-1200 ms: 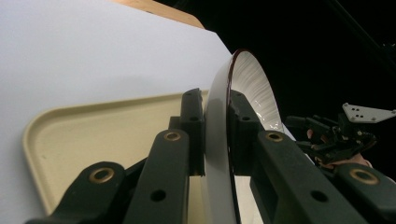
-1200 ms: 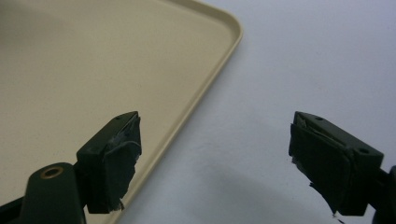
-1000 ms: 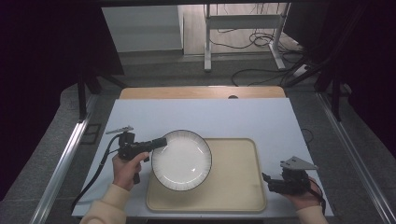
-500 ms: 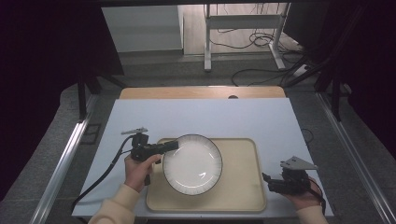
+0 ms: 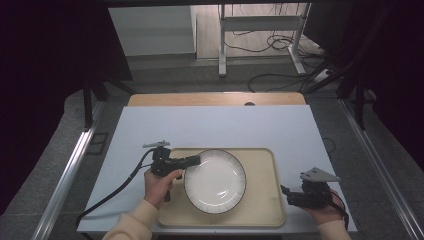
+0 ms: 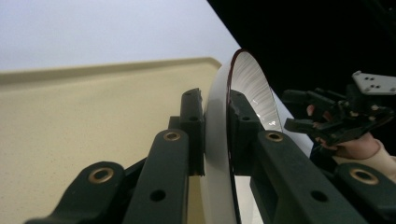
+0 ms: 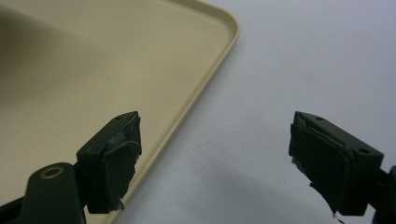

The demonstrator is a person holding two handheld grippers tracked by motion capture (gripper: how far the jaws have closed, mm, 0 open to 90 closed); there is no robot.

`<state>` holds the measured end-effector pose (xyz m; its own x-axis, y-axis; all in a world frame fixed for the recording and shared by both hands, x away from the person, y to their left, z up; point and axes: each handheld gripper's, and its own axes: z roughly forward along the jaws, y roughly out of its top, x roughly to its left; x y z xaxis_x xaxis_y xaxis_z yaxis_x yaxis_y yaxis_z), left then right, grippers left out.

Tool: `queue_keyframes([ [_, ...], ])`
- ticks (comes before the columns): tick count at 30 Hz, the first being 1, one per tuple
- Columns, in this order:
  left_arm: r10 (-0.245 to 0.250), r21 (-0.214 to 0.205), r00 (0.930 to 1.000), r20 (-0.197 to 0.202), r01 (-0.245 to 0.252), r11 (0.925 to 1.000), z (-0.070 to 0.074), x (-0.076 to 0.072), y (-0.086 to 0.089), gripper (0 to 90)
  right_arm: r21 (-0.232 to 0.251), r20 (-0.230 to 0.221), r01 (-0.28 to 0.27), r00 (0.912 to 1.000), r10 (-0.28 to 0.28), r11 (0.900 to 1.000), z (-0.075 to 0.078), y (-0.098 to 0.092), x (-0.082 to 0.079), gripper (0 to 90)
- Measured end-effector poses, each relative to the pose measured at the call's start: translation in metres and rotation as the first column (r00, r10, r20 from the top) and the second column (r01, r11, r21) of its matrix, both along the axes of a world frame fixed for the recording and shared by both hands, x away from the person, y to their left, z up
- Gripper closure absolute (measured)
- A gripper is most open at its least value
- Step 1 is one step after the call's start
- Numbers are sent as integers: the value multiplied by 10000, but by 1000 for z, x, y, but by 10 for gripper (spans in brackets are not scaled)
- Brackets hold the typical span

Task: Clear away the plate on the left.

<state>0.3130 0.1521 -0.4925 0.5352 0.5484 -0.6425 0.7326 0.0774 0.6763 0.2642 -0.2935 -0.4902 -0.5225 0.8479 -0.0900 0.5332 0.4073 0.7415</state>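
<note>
A white plate (image 5: 215, 181) with a dark rim is over the beige tray (image 5: 260, 165), and whether it touches the tray I cannot tell. My left gripper (image 5: 192, 161) is shut on the plate's left rim, held by a hand in a cream sleeve. In the left gripper view the plate (image 6: 245, 79) stands edge-on between the two pads (image 6: 194, 109), which press on both faces of its rim. My right gripper (image 5: 289, 194) rests near the table's front right, just off the tray's right edge. Its jaws stand wide open in the right gripper view, with nothing between the fingertips (image 7: 116, 154).
The tray's corner (image 7: 224, 32) lies just left of my right gripper on the pale blue table top (image 5: 215, 125). A black cable (image 5: 115, 192) trails from the left gripper off the front left. A wooden strip (image 5: 215, 98) borders the far edge.
My left gripper has carried the plate to the right, from over the tray's left edge to over its middle. The right gripper has stayed where it was.
</note>
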Motion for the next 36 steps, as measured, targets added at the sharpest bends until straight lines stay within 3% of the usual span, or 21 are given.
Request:
queue_keyframes([
  [20, -103, -1, 9988, -479, 103, 9999, -17, 6, -16, 800, -27, -4, 4, 10000, -4, 10000, 0, 0, 0, 177],
  [23, -72, 268, 9982, -591, 88, 9996, -23, 8, -19, 797, -36, 16, -11, 10000, 11, 10000, 0, 0, 0, 177],
  [28, -17, 300, 9972, -742, 39, 9995, -27, 10, -20, 803, -13, 11, 11, 10000, -11, 10000, 0, -1, 0, 177],
  [31, 139, 775, 9968, -783, -78, 9970, -31, 12, -20, 819, -30, 15, -6, 10000, 6, 10000, 0, -1, 0, 177],
  [36, 215, 1064, 9967, -785, -130, 9942, -34, 13, -21, 830, -45, 36, -26, 10000, 26, 10000, 0, 0, -1, 177],
])
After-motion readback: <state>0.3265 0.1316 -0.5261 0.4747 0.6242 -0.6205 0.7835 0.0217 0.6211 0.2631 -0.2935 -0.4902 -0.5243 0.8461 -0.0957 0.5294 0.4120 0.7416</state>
